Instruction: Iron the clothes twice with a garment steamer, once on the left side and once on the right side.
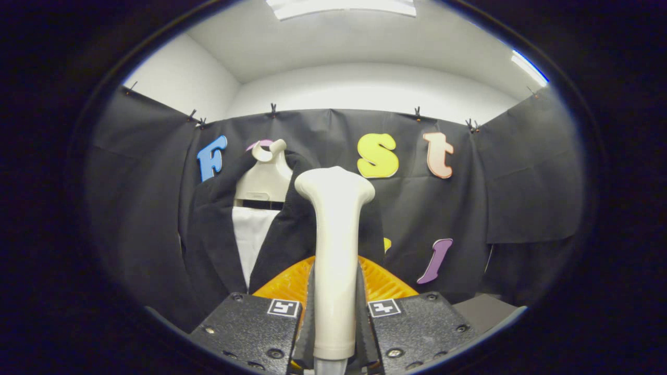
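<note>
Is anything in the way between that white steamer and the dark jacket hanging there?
Nothing visible stands between them. The gripper is shut on the steamer, whose head rises just in front of the jacket on its hanger.

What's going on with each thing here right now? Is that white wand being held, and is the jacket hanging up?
Hand-held gripper: shut on the steamer handle, one finger on each side.
Garment steamer: held upright between the fingers, head up, in front of the jacket.
Dark jacket: hanging on the hanger, front open over a white lining.
Hanger: hooked up on the booth wall, carrying the jacket.
</note>
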Tool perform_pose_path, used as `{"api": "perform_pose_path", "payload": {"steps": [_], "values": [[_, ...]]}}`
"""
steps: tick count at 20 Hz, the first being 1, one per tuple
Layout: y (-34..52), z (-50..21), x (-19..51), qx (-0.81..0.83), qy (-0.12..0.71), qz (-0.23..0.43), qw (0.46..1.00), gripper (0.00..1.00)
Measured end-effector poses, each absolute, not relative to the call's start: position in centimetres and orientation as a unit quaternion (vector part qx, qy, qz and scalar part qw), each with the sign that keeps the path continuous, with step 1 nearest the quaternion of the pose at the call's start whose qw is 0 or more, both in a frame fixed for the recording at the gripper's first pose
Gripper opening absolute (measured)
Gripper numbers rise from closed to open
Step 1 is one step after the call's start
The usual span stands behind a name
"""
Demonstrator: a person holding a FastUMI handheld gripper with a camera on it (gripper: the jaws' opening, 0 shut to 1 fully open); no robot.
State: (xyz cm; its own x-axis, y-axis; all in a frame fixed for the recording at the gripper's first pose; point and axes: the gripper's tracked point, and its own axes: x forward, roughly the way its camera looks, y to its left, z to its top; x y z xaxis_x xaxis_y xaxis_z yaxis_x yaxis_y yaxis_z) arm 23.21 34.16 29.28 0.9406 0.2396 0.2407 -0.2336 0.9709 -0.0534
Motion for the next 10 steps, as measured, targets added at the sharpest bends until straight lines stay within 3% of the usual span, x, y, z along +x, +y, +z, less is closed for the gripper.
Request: {"api": "perform_pose_path", "payload": {"steps": [10], "values": [[34.0, 26.1, 23.9, -0.025, -0.092, 0.119, 0.988, 0.35]]}}
